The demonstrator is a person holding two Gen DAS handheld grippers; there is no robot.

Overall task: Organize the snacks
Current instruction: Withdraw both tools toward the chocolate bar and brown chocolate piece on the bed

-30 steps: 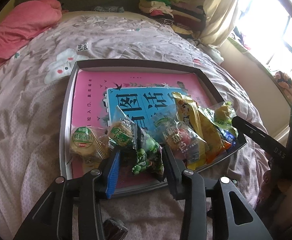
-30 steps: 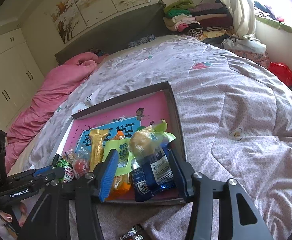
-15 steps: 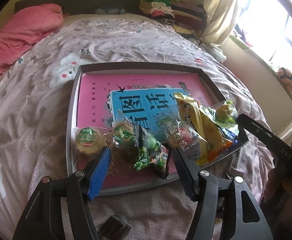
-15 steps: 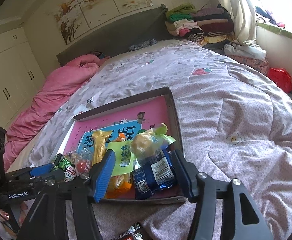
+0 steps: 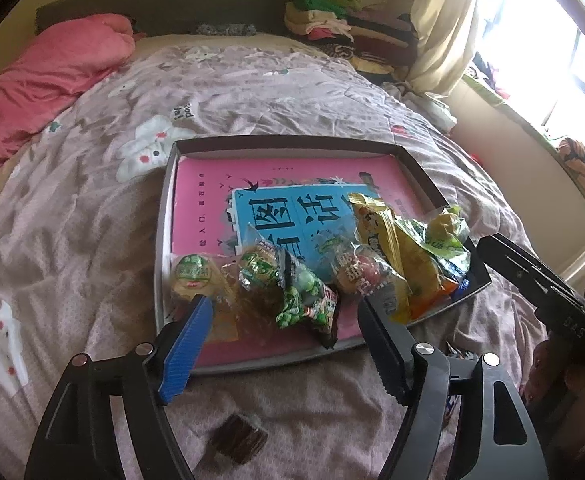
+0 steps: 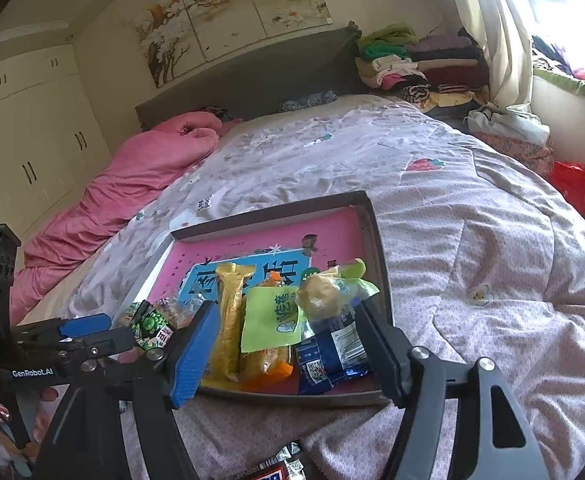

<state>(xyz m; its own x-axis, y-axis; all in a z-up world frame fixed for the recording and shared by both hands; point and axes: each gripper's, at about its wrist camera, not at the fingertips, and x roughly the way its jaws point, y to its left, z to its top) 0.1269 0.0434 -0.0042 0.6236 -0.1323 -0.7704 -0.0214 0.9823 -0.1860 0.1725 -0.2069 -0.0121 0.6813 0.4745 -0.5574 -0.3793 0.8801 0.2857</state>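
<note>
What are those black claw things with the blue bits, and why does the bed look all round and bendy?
Those claws are grippers, like big tongs. No robot here: a person holds one in each hand. Each gripper carries a small camera looking along its two fingers, and its wide lens bends the picture. One picture comes from the left gripper, the other from the right gripper.

On the bed's quilt lies a shallow box with a pink and blue picture inside. Along its near edge sit snack packets: a green pea packet, a yellow packet, a blue packet and more. A dark wrapped snack lies on the quilt outside the box.

Both grippers have just been opening. Packets sit between their fingers, but nothing is squeezed or lifted now.
</note>
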